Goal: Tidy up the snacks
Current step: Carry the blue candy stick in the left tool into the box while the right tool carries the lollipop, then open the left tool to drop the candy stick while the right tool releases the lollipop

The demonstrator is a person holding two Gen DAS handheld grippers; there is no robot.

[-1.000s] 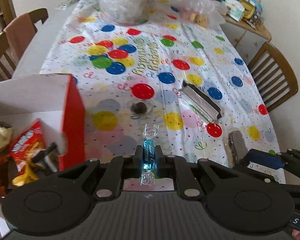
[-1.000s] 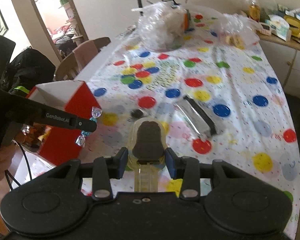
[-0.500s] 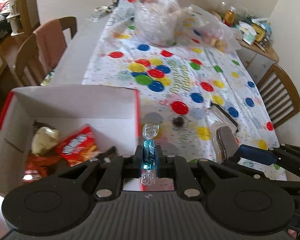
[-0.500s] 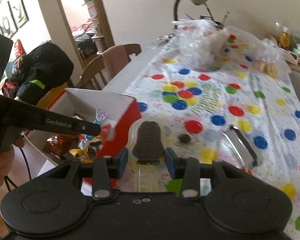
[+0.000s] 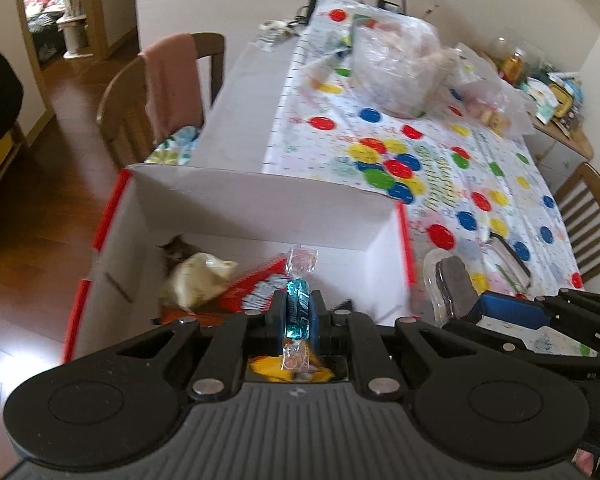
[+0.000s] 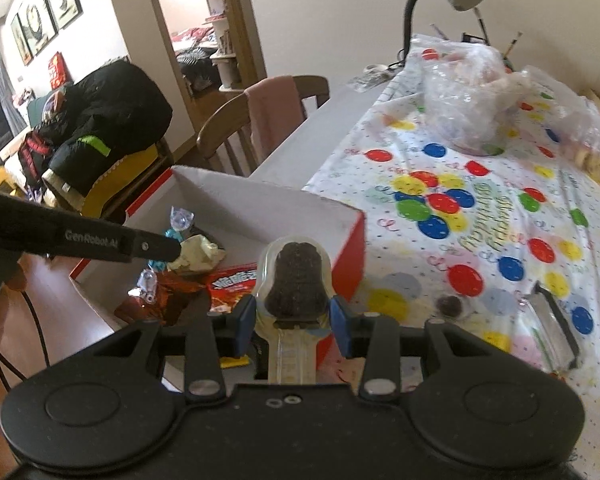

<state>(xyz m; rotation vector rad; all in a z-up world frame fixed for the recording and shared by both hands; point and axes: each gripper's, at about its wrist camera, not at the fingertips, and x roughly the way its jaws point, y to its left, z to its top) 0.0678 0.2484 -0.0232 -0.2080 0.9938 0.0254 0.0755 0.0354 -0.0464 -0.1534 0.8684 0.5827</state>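
Your left gripper (image 5: 297, 314) clenches a blue twist-wrapped candy (image 5: 296, 309) upright above the red-and-white box (image 5: 259, 210), positioned for release. Your right gripper (image 6: 293, 322) grasps a packaged chocolate lollipop (image 6: 295, 280) beside the box wall, likely queued next.

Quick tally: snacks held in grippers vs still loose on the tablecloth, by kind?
Blue wrapped candy in left gripper: 1
Chocolate lollipop in clear pack in right gripper: 1
Small round chocolate on tablecloth: 1
Silver wrapped bar on tablecloth: 1
Total: 4
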